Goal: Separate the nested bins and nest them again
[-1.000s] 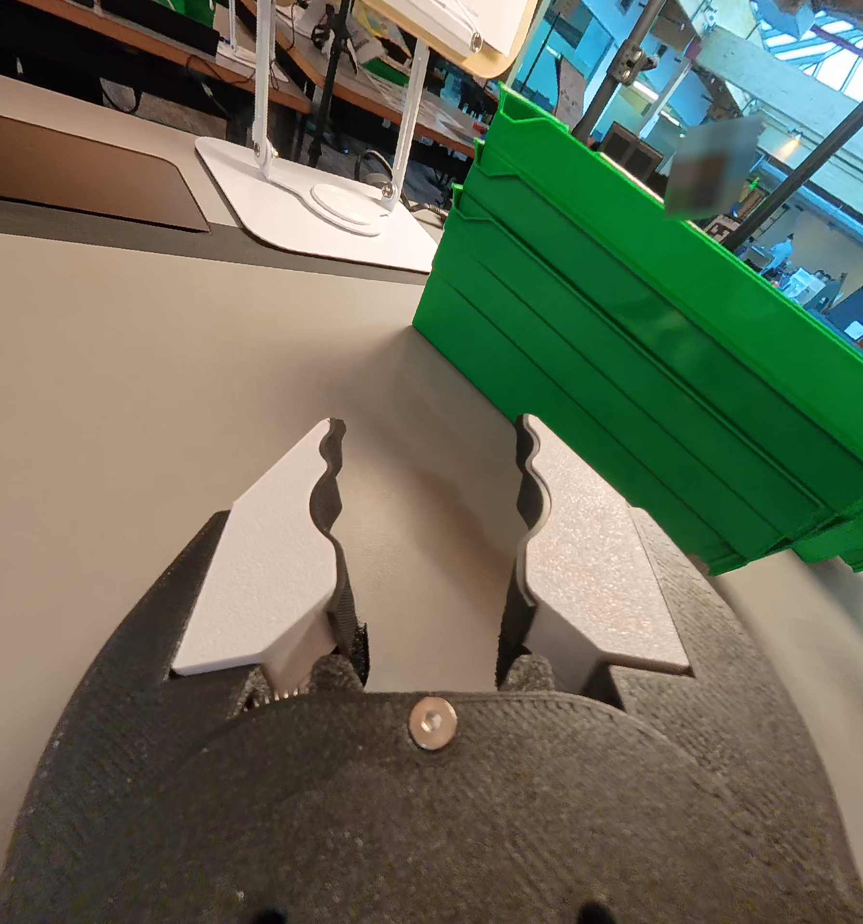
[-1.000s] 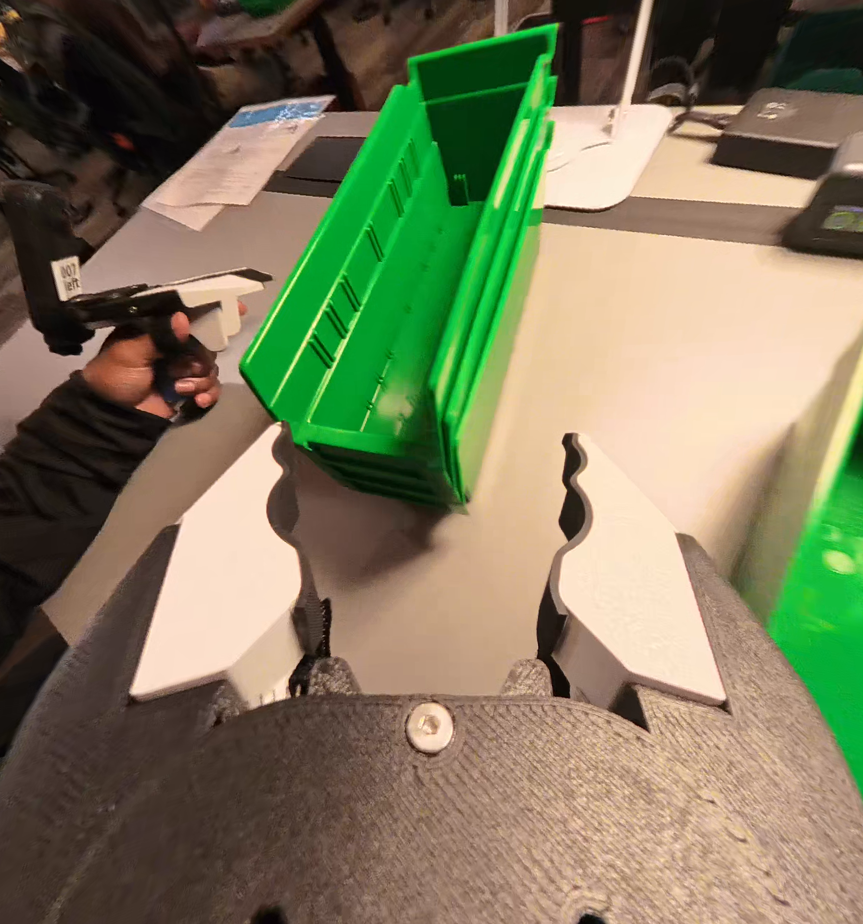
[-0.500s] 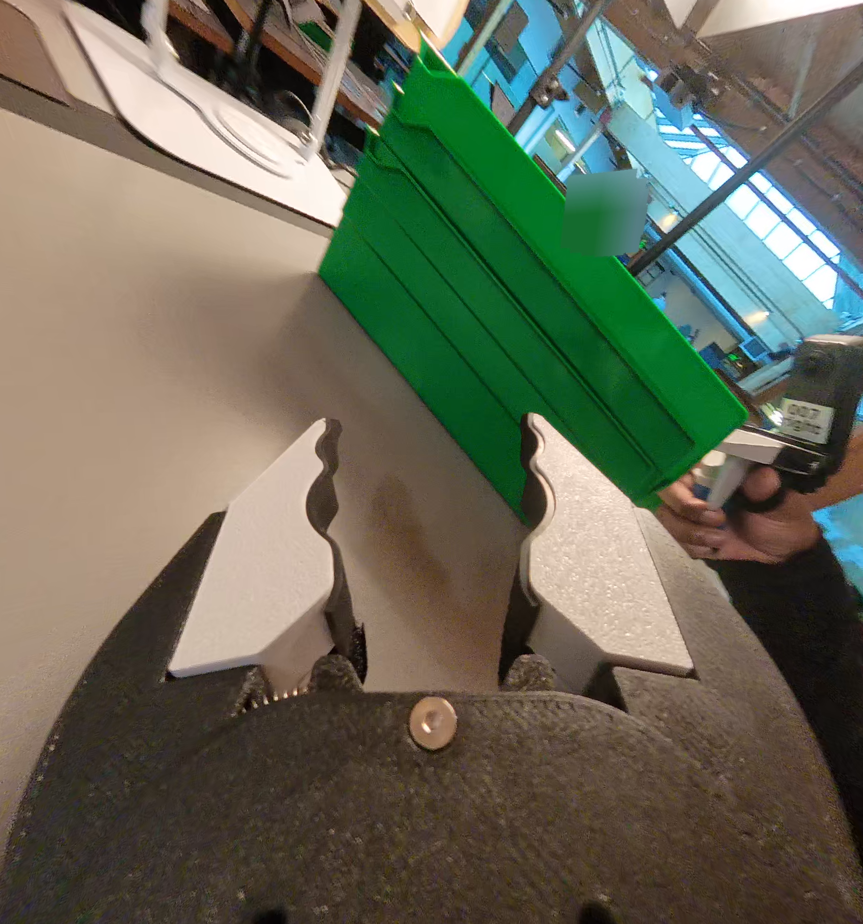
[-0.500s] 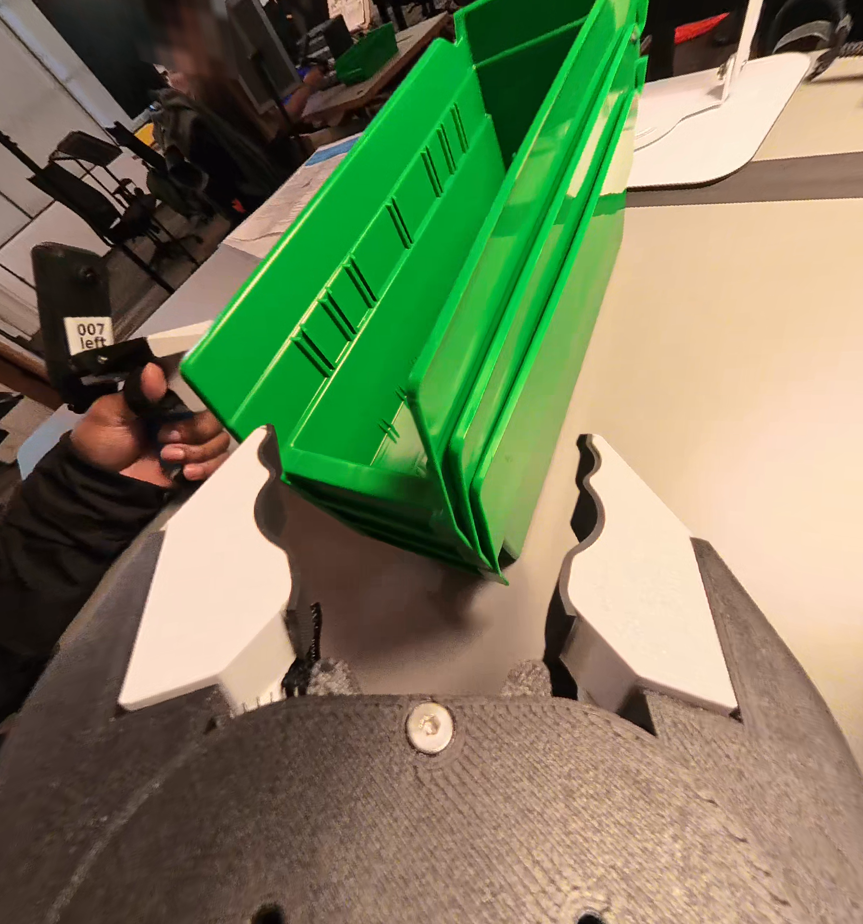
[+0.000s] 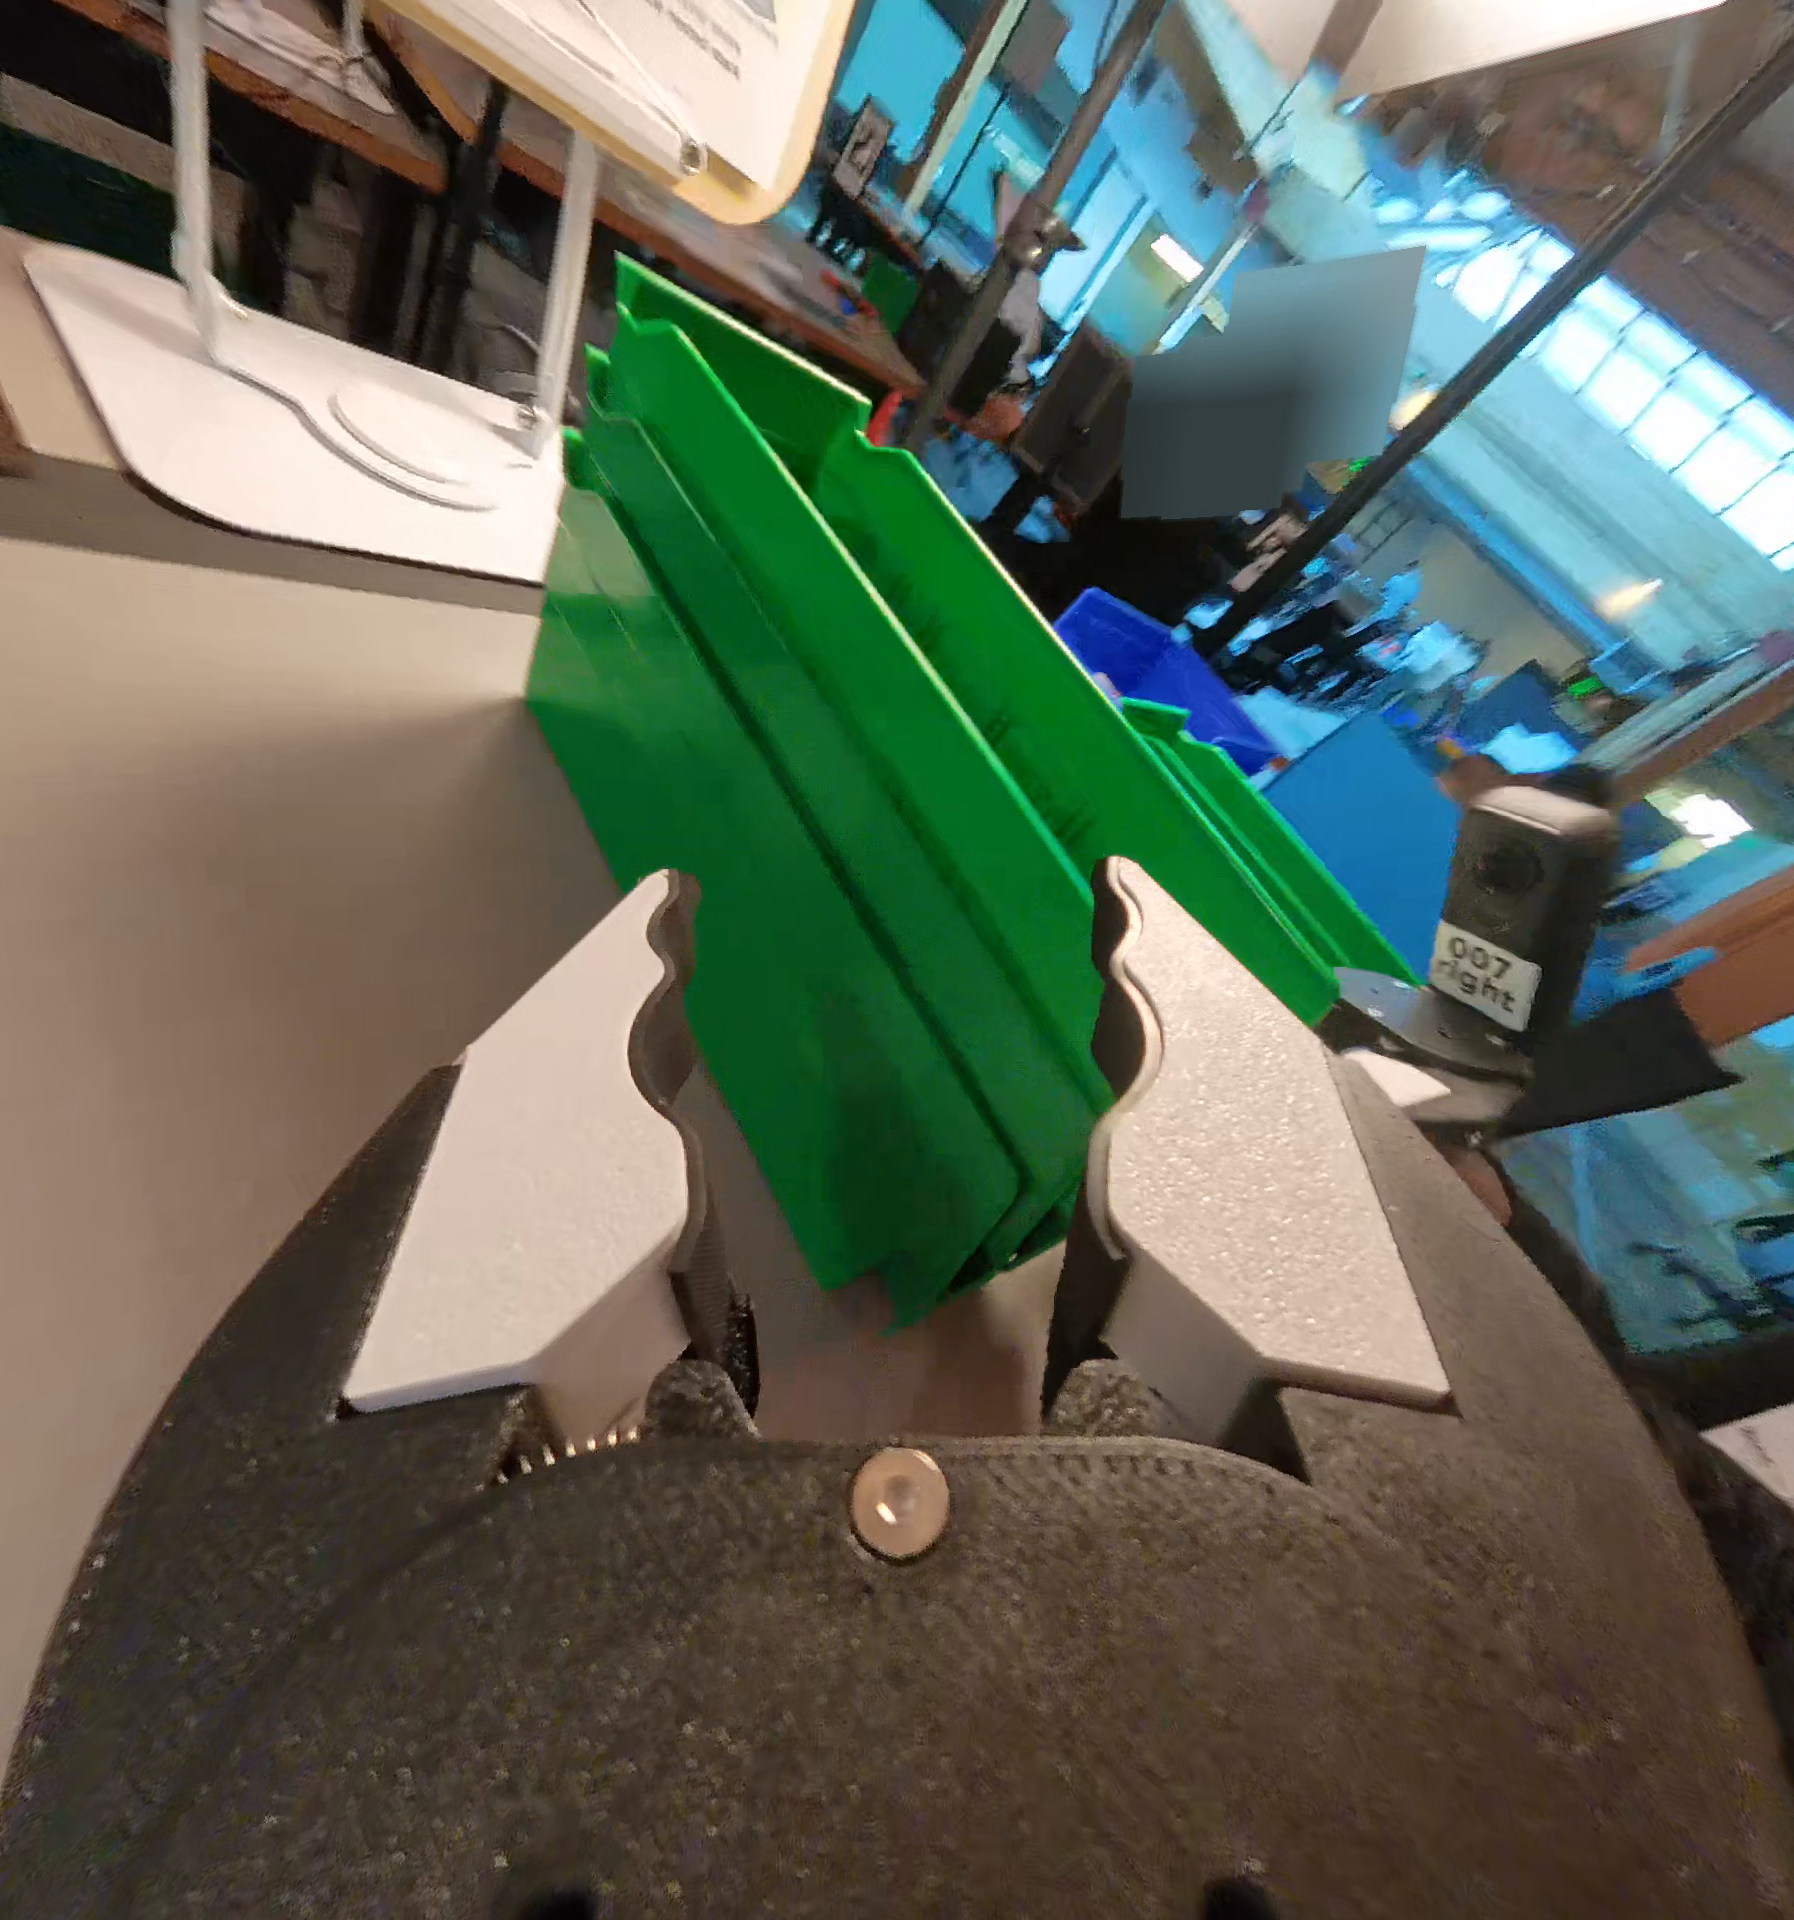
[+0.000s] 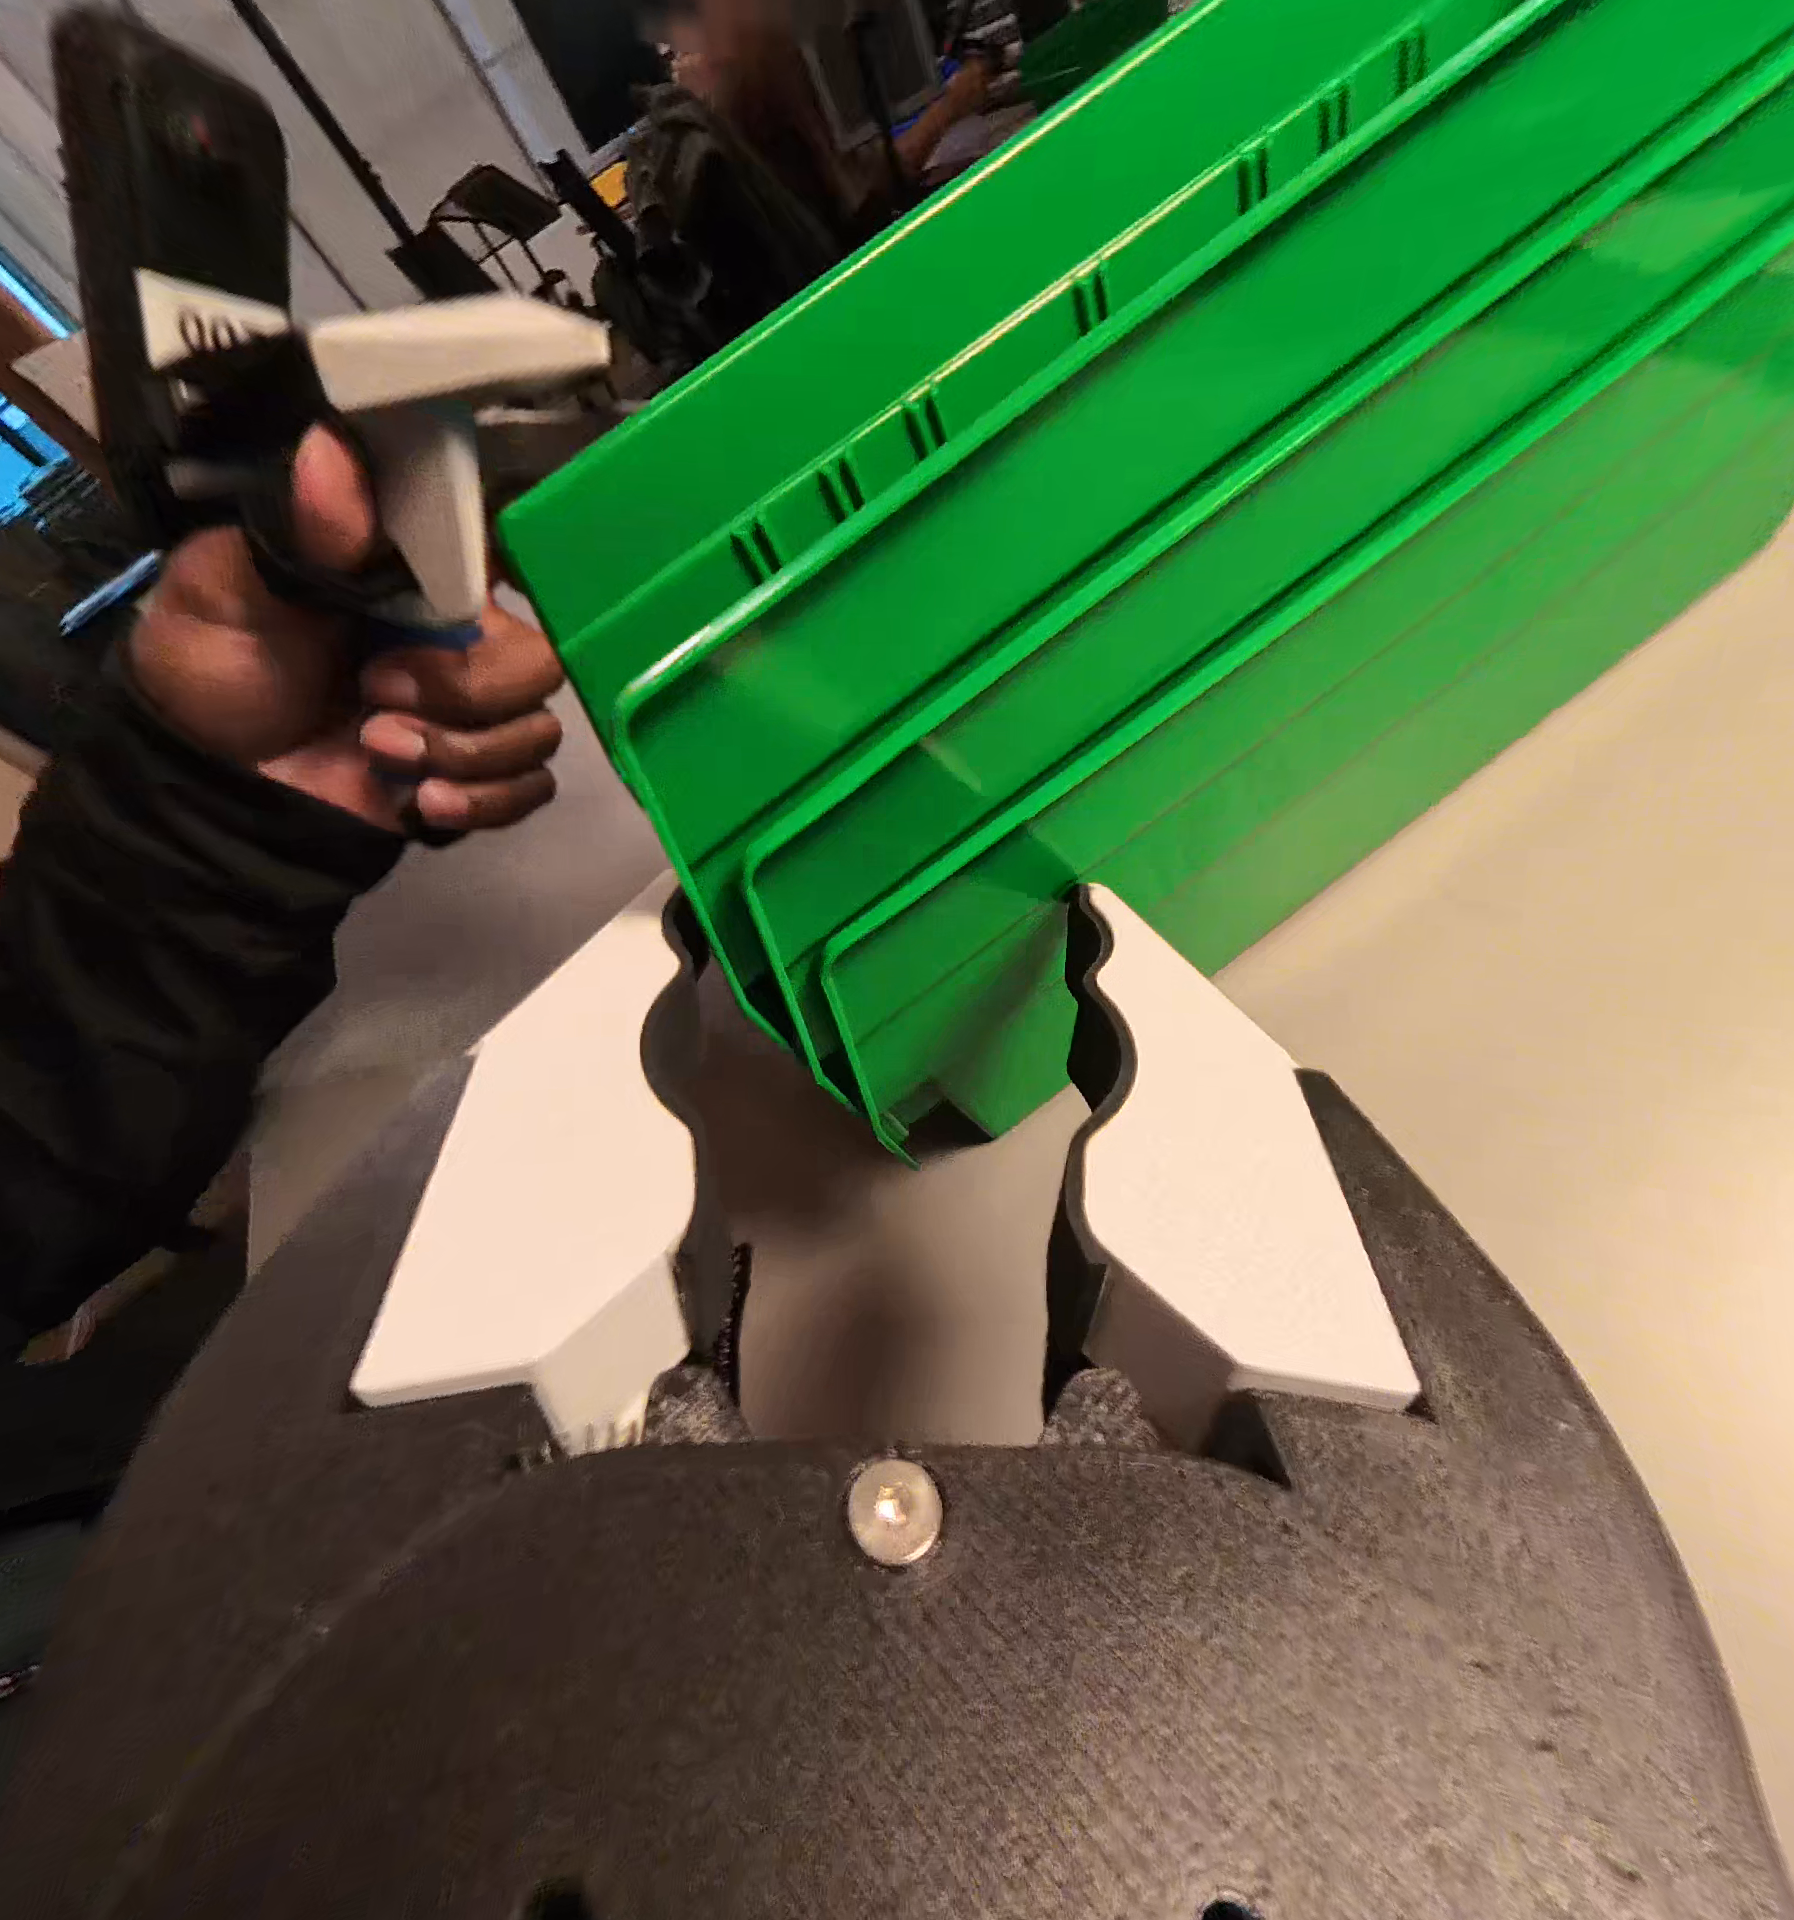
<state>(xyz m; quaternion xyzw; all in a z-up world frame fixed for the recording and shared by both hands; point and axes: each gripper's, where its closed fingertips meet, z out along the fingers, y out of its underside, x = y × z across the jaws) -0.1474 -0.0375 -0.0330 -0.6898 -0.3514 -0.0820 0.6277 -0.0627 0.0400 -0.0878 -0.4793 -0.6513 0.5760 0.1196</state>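
Note:
A stack of nested green bins (image 5: pixel 872 831) lies tilted on its side on the beige table (image 5: pixel 197 831). My left gripper (image 5: pixel 888 894) is open, and the stack's near corner sits between its fingers. In the right wrist view the stack (image 6: pixel 1184 520) reaches in from the upper right. My right gripper (image 6: pixel 872 914) is closed on the stack's end, with both pads against the layered rims. The left gripper (image 6: pixel 405 416) shows there in a person's hand (image 6: pixel 353 675), at the stack's far corner. The right gripper (image 5: pixel 1495 935) shows in the left wrist view, mostly hidden behind the bins.
A white lamp base (image 5: pixel 301 447) stands on the table behind the stack. A blue bin (image 5: pixel 1142 644) sits farther back. Beige table surface (image 6: pixel 1495 1039) stretches to the right of the stack. Workshop benches and stands fill the background.
Both grippers moved in onto the stack from opposite ends. The right jaws narrowed from wide open until the pads met the rims. The left jaws widened a little and now straddle the corner.

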